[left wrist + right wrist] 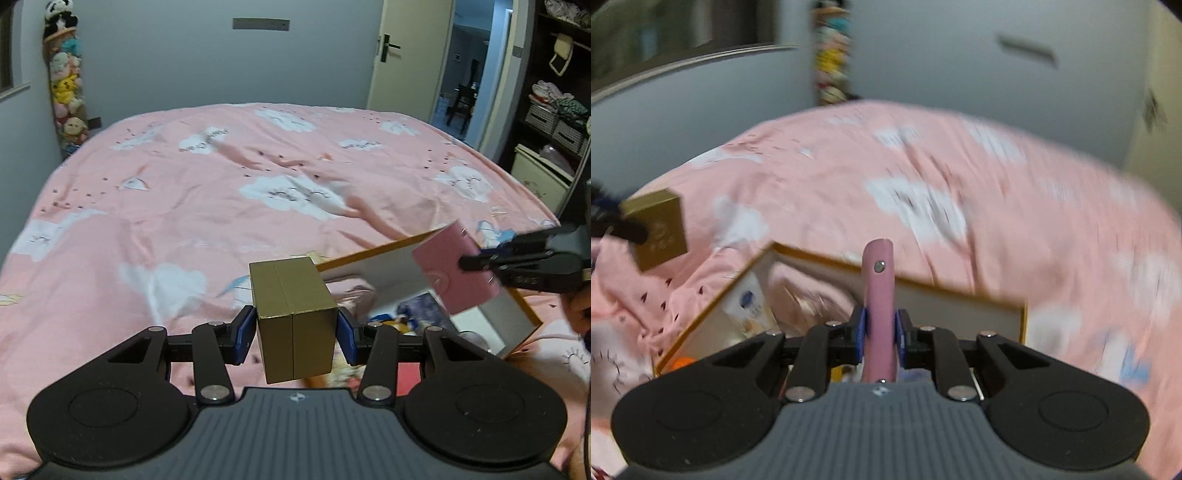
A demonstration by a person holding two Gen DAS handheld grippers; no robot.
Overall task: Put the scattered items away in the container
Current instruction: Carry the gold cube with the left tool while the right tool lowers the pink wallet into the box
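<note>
On the pink cloud-print duvet [192,206], near its front right corner, sits the container: an open white box with a gold rim [897,280]. It's already got stuff in it. From the right wrist view I can make out a white tube [748,306] leaning against the left wall and something orange [681,363] down in the near corner; the rest is too blurry to name.

The left gripper [295,328] has its blue pads pressed against both side faces of a small gold box [293,317], squeezing it across the width, which makes sense since those flat sides give a solid hold. The box is up in the air, clear of the bedding, just left of the container's near end.

The right gripper [881,332] is pinched down narrow on a thin pink case [456,271], gripping it across its flat faces so it stands on edge between the fingers. It hangs right over the open container, tilted a bit. Holding it edgewise probably lets it slide in beside what's already there.

My guess is the pink thing goes in first since it's already above the opening, then the gold box follows. The right view is smeared, so that hand looks to be mid-swing.
</note>
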